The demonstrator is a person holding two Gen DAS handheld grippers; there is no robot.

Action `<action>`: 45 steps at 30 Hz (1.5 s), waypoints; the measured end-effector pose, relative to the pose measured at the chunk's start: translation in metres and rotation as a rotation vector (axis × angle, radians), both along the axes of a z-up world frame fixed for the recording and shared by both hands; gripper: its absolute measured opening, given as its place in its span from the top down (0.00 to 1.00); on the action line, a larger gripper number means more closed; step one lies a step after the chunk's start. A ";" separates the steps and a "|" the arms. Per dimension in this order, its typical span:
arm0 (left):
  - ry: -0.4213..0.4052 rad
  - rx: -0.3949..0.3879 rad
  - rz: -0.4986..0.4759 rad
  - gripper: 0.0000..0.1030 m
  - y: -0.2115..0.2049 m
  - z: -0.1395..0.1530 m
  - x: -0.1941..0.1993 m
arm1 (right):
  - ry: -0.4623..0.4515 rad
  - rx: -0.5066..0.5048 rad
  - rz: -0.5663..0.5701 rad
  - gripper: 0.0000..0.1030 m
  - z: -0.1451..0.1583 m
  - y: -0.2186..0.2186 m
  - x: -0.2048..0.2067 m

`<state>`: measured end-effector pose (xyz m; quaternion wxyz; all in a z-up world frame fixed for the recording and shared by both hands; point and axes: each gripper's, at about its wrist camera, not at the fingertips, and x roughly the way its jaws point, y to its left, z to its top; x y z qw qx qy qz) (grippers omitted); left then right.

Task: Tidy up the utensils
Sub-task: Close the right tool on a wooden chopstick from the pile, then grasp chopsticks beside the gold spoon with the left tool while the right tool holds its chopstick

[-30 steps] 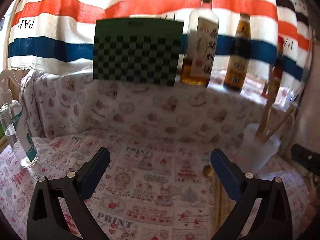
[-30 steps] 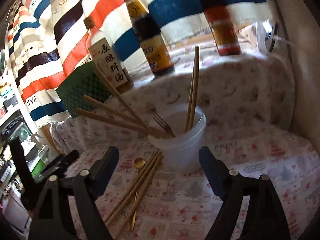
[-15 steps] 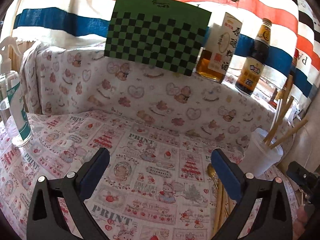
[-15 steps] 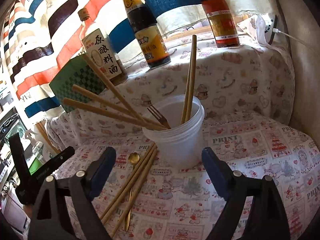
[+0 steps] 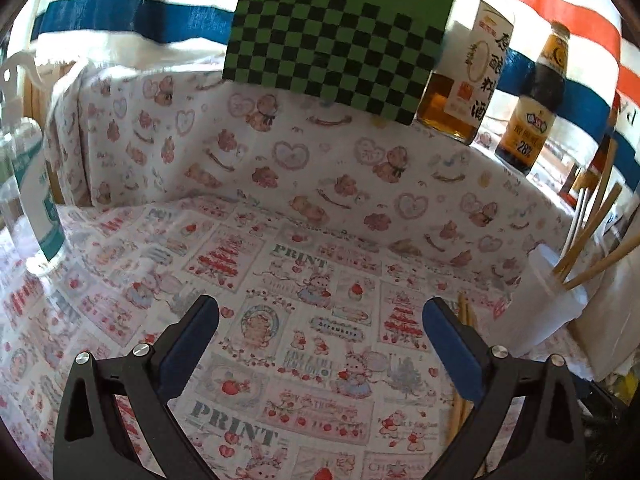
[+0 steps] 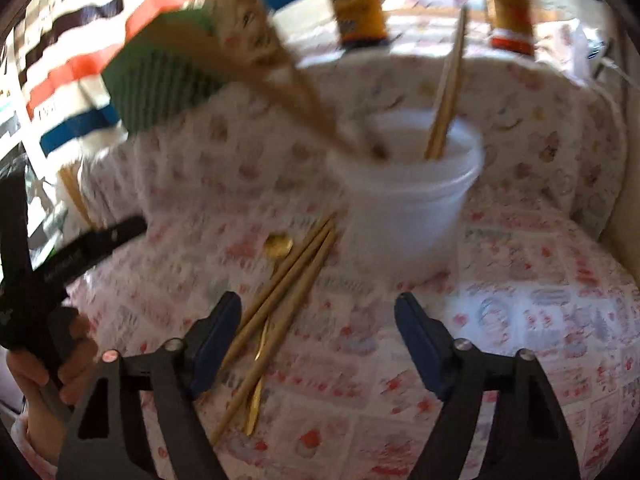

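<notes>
A: Moved since prev. frame: right gripper (image 6: 318,334) dropped lower and nearer the loose utensils; view now motion-blurred. Left gripper (image 5: 320,334) shifted closer to the cloth, tilted down.

B: Tong state?

A: Both released. Left: jaws spread wide, nothing between, only printed tablecloth (image 5: 296,264) beneath. Right: jaws spread wide, nothing gripped; left finger (image 6: 216,334) overlapping lower ends of loose chopsticks (image 6: 292,276) in view. Contact w/ them – cannot tell, too blurred.

B: Location of task items?

A: Loose chopsticks flat on cloth, bundled, running diagonally from near base of white plastic cup (image 6: 404,208) down toward right gripper's left finger. Gold spoon (image 6: 276,248) among them, bowl end toward cup, handle partly under the sticks. More chopsticks (image 6: 446,92) standing in cup, leaning on rim; second group leaning out leftward, smeared by blur. Dark item at rim, poss. a fork – unclear.

B: Left wrist view?

A: Same cup (image 5: 544,300) at right edge, sticks poking up. Loose chopsticks just behind right finger (image 5: 450,344).

B: Surroundings?

A: Green checker board (image 5: 336,36) propped on raised ledge at back; cooking wine bottle (image 5: 468,76) just beside it, soy sauce bottle (image 5: 532,104) next right. Spray bottle (image 5: 28,184) at far left. Striped cloth (image 5: 120,20) behind.
</notes>
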<state>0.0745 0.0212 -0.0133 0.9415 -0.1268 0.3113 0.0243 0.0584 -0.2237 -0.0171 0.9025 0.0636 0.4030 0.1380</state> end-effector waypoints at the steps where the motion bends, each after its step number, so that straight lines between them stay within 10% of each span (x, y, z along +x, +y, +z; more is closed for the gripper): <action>1: -0.005 0.019 0.003 0.02 -0.002 0.000 0.000 | 0.024 -0.005 0.010 0.32 -0.003 0.003 0.001; 17: -0.006 0.037 0.003 0.02 -0.003 0.001 -0.001 | 0.080 -0.162 0.123 0.61 -0.029 0.044 0.000; 23: -0.006 0.058 -0.005 0.02 -0.008 0.001 -0.001 | 0.066 -0.253 0.097 0.91 -0.030 0.046 0.000; 41: 0.007 -0.029 0.024 0.02 0.008 0.004 -0.003 | 0.227 -0.190 0.072 0.93 -0.020 -0.016 -0.060; 45: 0.008 -0.020 0.021 0.02 0.006 0.004 -0.003 | 0.219 -0.125 0.050 0.73 -0.006 -0.026 -0.063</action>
